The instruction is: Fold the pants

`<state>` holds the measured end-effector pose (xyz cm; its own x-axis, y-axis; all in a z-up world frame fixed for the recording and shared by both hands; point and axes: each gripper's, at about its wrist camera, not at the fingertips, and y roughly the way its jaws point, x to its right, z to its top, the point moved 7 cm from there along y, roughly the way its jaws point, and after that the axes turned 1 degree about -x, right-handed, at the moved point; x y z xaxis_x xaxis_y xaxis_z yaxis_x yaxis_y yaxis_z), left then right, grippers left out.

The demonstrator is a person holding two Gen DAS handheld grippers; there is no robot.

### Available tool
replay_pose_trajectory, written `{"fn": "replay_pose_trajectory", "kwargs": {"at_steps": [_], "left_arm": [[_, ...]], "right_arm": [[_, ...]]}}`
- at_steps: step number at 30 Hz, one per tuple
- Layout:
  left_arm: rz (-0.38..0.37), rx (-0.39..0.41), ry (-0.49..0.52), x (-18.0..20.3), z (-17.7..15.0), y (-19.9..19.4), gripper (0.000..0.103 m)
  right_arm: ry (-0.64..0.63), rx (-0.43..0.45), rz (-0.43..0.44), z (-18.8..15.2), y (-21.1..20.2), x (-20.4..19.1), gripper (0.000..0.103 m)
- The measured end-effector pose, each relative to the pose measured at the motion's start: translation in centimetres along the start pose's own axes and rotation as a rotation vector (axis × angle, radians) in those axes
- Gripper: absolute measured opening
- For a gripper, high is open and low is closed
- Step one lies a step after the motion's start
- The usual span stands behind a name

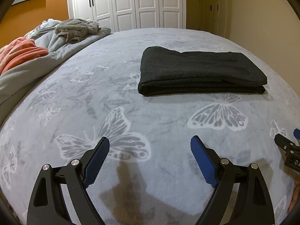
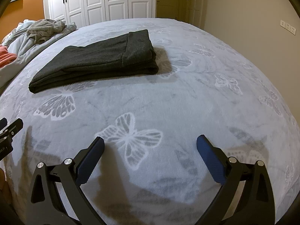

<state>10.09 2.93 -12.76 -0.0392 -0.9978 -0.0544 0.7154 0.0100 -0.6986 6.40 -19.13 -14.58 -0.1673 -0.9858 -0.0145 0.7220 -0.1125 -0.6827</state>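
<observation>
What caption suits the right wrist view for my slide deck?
Open right gripper hovers over the butterfly blanket, folded dark pants lying beyond.

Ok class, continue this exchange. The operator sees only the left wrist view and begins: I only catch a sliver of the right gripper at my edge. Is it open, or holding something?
Observer: The right gripper is open with nothing between its pads. It hovers over the bedspread, short of the folded pants.
Operator: What's on the pants' right end? It looks plain from here.
Observer: A wide band runs across the top layer at that end.
Operator: Anything on the wall to the right?
Observer: Yes, a row of sockets.
</observation>
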Motion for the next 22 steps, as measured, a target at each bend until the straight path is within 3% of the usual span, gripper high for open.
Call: {"fn": "replay_pose_trajectory", "kwargs": {"at_steps": [12, 22], "left_arm": [[0.014, 0.061, 0.025, 0.5, 0.2, -1.0, 0.085], [0.002, 0.017, 0.011, 0.2, 0.1, -0.2, 0.082]], "right_arm": [[-0.004, 0.000, -0.002, 0.0, -0.1, -0.1, 0.097], [-0.014, 0.009, 0.004, 0.2, -0.1, 0.0, 0.097]]}}
